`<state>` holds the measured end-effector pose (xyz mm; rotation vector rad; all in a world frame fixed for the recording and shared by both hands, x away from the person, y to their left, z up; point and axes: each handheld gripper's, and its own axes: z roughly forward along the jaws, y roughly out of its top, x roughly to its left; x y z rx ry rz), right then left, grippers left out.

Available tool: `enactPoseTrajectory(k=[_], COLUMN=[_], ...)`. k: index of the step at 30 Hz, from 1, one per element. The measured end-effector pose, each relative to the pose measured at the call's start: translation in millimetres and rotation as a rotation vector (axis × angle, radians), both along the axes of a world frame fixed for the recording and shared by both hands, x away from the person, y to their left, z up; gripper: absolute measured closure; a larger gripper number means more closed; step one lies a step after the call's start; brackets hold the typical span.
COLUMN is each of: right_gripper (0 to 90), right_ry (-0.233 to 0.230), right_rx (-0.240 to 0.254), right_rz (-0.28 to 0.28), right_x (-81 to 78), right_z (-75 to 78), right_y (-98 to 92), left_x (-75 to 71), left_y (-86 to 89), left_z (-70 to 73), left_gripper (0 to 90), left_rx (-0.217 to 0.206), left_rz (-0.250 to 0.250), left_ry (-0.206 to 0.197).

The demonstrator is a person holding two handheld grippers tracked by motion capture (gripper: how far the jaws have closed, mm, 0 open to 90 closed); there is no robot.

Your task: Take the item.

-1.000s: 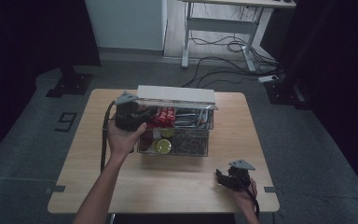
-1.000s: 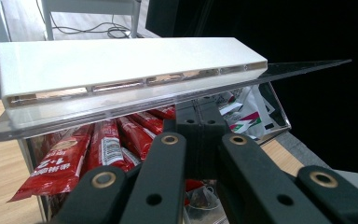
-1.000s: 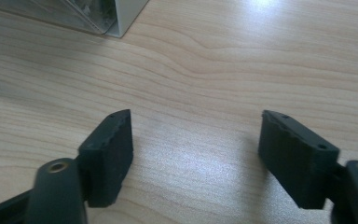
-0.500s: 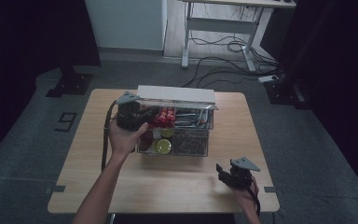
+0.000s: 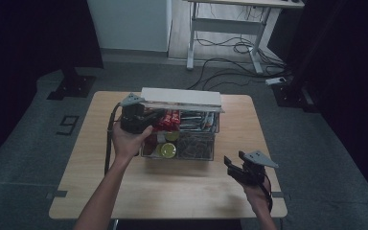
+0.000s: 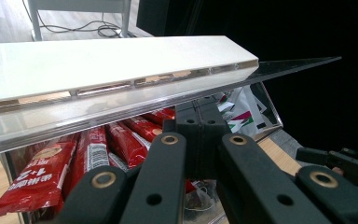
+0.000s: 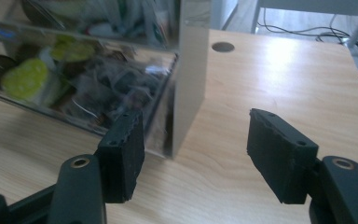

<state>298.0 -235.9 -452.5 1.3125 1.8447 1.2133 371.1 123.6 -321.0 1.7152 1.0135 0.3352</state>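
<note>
Two grippers: left gripper (image 5: 149,118) stays clamped shut under the clear box's (image 5: 194,148) raised lid (image 5: 181,99), right gripper (image 5: 238,165), jaws just narrowed but apart and empty, has lifted beside the box, ready to reach in.

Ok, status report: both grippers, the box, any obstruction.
Left gripper shut, at the clear box's raised lid. Right gripper open, empty, above the table near the box's corner. Red packets inside; nothing in the way.
</note>
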Motion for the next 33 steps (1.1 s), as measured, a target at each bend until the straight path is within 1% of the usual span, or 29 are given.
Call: enactPoseTrajectory(k=[1, 6, 7, 8, 10, 11, 14, 19, 20, 26, 33], right_gripper=[36.8, 38.2, 38.2, 38.2, 38.6, 38.6, 38.8, 38.7, 38.7, 38.8, 40.7], right_ry=[-0.004, -0.027, -0.027, -0.035, -0.040, -0.040, -0.051, -0.056, -0.056, -0.064, -0.071], right_rx=[0.004, 0.029, 0.029, 0.034, 0.039, 0.039, 0.042, 0.041, 0.042, 0.034, 0.031], right_rz=[0.013, 0.030, 0.030, 0.040, 0.049, 0.049, 0.056, 0.068, 0.074, 0.088, 0.097], right_x=[1.6, 6.6, 6.6, 9.0, 11.4, 11.4, 15.9, 20.5, 22.8, 28.9, 34.5], right_z=[5.8, 21.6, 21.6, 28.2, 34.2, 34.2, 43.9, 50.9, 53.8, 62.4, 68.2], right_y=[2.0, 6.2, 6.2, 8.2, 10.1, 10.1, 14.5, 19.1, 22.5, 32.4, 38.9], left_x=[0.0, 0.0, 0.0, 0.1, 0.1, 0.1, 0.3, 0.4, 0.8, 0.8, 0.7], left_y=[-0.1, -0.7, -0.7, -0.7, -0.5, -0.5, -0.4, -1.5, -1.5, -1.1, -0.8], left_z=[0.1, 0.6, 0.6, 0.9, 1.1, 1.1, 0.8, 0.2, 0.1, 0.1, 0.4], left_gripper=[90.0, 90.0, 90.0, 90.0, 90.0, 90.0, 90.0, 90.0, 90.0, 90.0, 90.0], left_rx=[0.000, 0.001, 0.001, 0.001, 0.003, 0.003, -0.003, -0.009, -0.010, -0.004, -0.008], left_rz=[0.000, 0.002, 0.002, 0.002, 0.001, 0.001, 0.001, 0.007, 0.005, 0.002, -0.001], left_ry=[0.001, 0.004, 0.004, 0.005, 0.009, 0.009, 0.009, 0.004, 0.006, 0.007, 0.011])
